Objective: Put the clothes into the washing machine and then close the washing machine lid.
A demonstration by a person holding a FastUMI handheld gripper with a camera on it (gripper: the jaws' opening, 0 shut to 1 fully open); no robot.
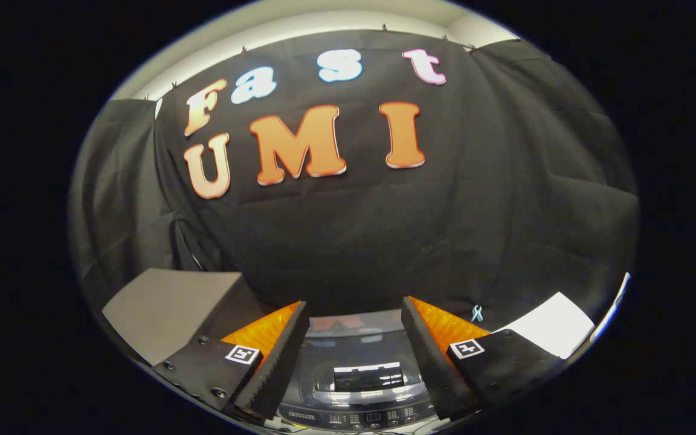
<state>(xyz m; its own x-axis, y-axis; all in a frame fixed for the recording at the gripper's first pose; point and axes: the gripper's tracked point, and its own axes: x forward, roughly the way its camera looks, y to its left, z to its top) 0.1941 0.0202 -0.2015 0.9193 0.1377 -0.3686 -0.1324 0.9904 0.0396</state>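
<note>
We see the washing machine point(357, 374) low between the jaws point(354, 356), its dark glossy lid lying flat and shut, with the control panel point(360, 417) on the edge nearest us. The jaws stand wide apart and hold nothing. The panel's markings are too small to read. A grey box point(170, 311) sits left of the washing machine, a white sheet point(556, 323) to its right.

one washing machine point(357, 374), two boxes point(170, 311)
</note>
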